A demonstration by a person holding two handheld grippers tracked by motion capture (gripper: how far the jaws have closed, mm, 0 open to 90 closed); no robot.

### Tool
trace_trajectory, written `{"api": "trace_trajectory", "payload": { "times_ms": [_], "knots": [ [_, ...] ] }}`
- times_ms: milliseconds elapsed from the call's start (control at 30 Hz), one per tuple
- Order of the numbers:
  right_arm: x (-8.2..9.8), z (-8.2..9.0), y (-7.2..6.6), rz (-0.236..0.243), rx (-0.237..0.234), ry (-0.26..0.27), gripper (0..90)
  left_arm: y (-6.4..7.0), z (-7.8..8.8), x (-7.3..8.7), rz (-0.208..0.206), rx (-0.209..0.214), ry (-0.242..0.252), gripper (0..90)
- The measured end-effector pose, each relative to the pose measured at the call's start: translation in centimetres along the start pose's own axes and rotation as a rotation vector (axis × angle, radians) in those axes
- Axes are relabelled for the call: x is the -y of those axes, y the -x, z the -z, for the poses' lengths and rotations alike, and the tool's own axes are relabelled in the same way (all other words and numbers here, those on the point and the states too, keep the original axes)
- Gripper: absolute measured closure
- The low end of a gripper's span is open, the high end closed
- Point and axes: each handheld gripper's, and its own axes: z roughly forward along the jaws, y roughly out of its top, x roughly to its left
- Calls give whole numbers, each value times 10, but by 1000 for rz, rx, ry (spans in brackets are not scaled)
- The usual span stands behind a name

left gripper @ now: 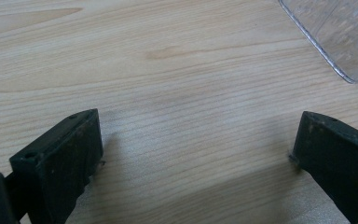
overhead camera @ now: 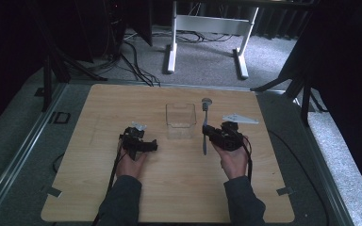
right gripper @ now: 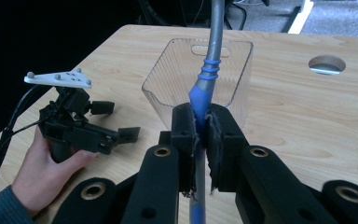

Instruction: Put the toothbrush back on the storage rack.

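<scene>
The right tool (right gripper: 200, 135) has its jaws pressed together on a spoon (right gripper: 205, 84), pinching the blue part of the handle. From that grip the grey metal shaft runs up and away from the tool, passing in front of a clear plastic box (right gripper: 168, 79) that stands just beyond the jaw tips. In the high view the spoon (overhead camera: 205, 123) lies along the wooden surface (overhead camera: 122, 197) with its round bowl at the far end, and the right tool (overhead camera: 215, 135) holds it near the handle end; the clear plastic box (overhead camera: 180, 121) stands just to the left of the tool.

The left tool (overhead camera: 150, 144) rests low on the surface, well apart from the spoon, on the other side of the box. Its jaws are spread wide with nothing but bare wood between them. In the left gripper view a corner of the box (left gripper: 340, 37) lies ahead of the tool and off to its right, clear of the jaws.
</scene>
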Motion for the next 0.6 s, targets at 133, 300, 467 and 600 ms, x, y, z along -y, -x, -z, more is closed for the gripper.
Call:
{"api": "trace_trajectory", "payload": {
  "times_ms": [133,300,467,600],
  "knots": [
    [-1,-2,-1,4,0,9,820,0,0,0,0,0,0,15],
    [-3,-4,-2,5,-2,19,820,0,0,0,0,0,0,15],
    [-4,-7,-2,12,4,25,820,0,0,0,0,0,0,15],
    [-5,-8,-1,11,7,30,820,0,0,0,0,0,0,15]
  ]
}}
